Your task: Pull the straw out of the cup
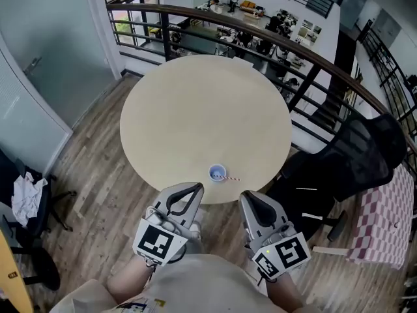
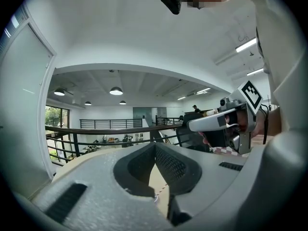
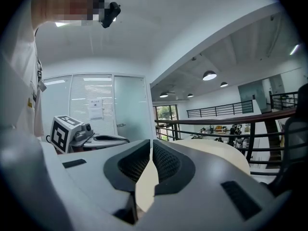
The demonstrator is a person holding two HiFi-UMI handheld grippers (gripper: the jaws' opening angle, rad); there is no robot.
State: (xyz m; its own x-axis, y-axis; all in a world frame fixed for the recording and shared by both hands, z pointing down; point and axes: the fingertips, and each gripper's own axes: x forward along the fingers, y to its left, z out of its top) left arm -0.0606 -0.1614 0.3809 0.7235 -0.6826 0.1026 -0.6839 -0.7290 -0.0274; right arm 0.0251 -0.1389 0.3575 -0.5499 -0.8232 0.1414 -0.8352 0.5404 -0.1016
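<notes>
My left claw (image 1: 193,188) and right claw (image 1: 250,198) hang side by side at the near edge of the round counter (image 1: 195,109), both pointing roughly level across it. Each has its jaws pressed together at the tips with nothing between them, so both are empty.

Just ahead of them, between their two lines, stands the small blue cup (image 1: 217,173), close to the counter's near rim. It holds the red-and-white striped straw (image 1: 232,178); I can't tell whether anything else is in it. The straw's long axis runs from the cup's mouth out to the right, lying low over the rim. Its free end points to the right claw's side and sits just ahead of that claw's tip, slightly inboard.

I judge the right claw the nearer one for the pull, and the left well placed to steady the cup. Either would have to open first.

Past the counter's far edge runs a dark railing (image 1: 260,32), and a black office chair (image 1: 365,155) stands off beyond the right claw.
</notes>
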